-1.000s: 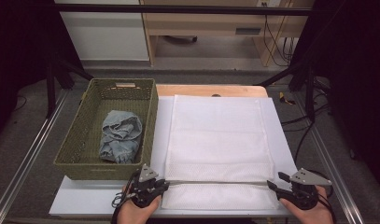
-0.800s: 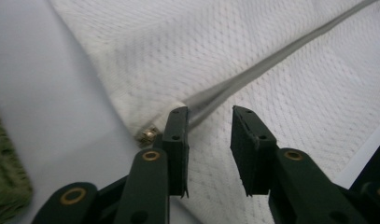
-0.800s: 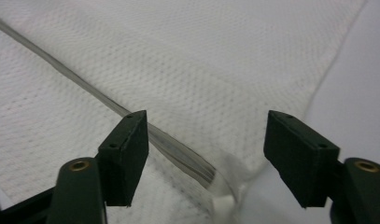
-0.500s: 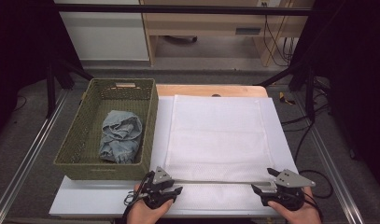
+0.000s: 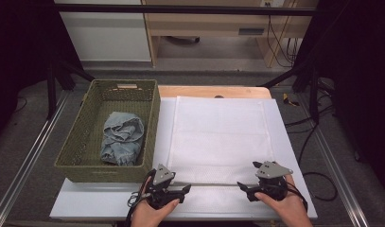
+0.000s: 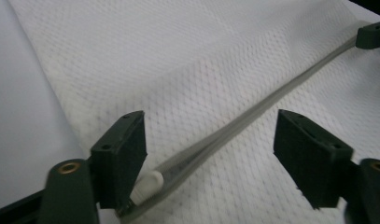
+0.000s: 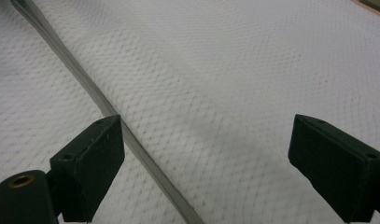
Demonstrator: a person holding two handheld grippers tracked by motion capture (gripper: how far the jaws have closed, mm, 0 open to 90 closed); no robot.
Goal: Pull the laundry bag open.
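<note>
A white mesh bag [image 5: 218, 137] lies flat on the white board [image 5: 284, 142]. A grey zipper [image 5: 214, 184] runs along its near edge. My left gripper [image 5: 188, 189] sits at the zipper's left end, and its jaws have just been opening. In the left gripper view my left gripper [image 6: 208, 135] stands open, with the zipper [image 6: 253, 114] and its white pull [image 6: 148, 184] between the jaws and untouched. My right gripper [image 5: 240, 187] is at the zipper's right part. Its jaws have just been opening too. They stand wide over the mesh [image 7: 225, 93], beside the zipper [image 7: 85, 79], at the right gripper [image 7: 206, 135].
A green woven basket [image 5: 154, 127] stands left of the board and holds a crumpled blue denim garment [image 5: 121, 142]. A wooden table edge [image 5: 214, 91] shows behind the board. Metal rails run along both sides, and cables [image 5: 313, 142] lie on the floor to the right.
The right gripper has slid left along the zipper toward the left gripper, and its jaws have spread. The left gripper has stayed in place and its jaws have opened off the zipper.
</note>
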